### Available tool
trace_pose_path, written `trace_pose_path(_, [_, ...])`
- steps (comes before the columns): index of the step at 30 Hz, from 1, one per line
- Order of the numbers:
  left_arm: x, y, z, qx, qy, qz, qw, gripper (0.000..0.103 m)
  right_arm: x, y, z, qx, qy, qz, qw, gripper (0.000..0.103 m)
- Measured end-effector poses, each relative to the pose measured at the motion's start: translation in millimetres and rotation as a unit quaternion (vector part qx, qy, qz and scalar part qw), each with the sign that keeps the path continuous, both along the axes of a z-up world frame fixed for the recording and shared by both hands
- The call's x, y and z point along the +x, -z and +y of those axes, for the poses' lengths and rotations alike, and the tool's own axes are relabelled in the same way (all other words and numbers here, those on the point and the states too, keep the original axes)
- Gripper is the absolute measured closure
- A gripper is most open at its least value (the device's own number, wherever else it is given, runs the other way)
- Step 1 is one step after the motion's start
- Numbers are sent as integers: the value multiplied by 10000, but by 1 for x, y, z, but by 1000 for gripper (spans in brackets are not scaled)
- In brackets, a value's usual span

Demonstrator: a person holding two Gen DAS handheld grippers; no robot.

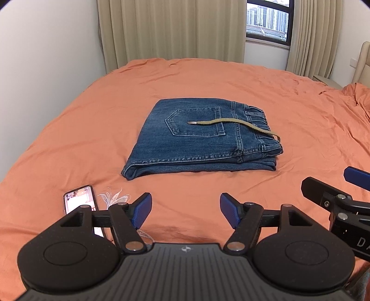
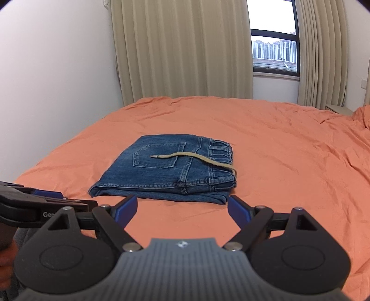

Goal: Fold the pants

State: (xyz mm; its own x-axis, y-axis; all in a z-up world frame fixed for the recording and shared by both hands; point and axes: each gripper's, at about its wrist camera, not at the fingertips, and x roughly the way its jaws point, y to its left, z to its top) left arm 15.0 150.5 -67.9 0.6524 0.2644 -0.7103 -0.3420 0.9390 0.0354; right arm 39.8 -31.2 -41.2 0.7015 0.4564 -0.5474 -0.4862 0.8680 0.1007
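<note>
Blue jeans lie folded into a compact rectangle in the middle of the orange bed, back pocket up, waistband to the right. A tan drawstring lies across the pocket. The jeans also show in the right wrist view. My left gripper is open and empty, held above the sheet short of the jeans' near edge. My right gripper is open and empty, also just short of the near edge. The right gripper shows at the right edge of the left wrist view.
A phone with a lit screen lies on the orange sheet at the near left, partly under my left gripper. A white wall runs along the bed's left side. Beige curtains and a window stand behind. A headboard is at far right.
</note>
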Motion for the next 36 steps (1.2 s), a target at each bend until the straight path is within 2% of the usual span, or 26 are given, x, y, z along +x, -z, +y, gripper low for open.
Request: trace_pose_path(36, [-6,-17,2,120,9,-216,9997,23,-10,-13,-8,179,70,-139,9997,22])
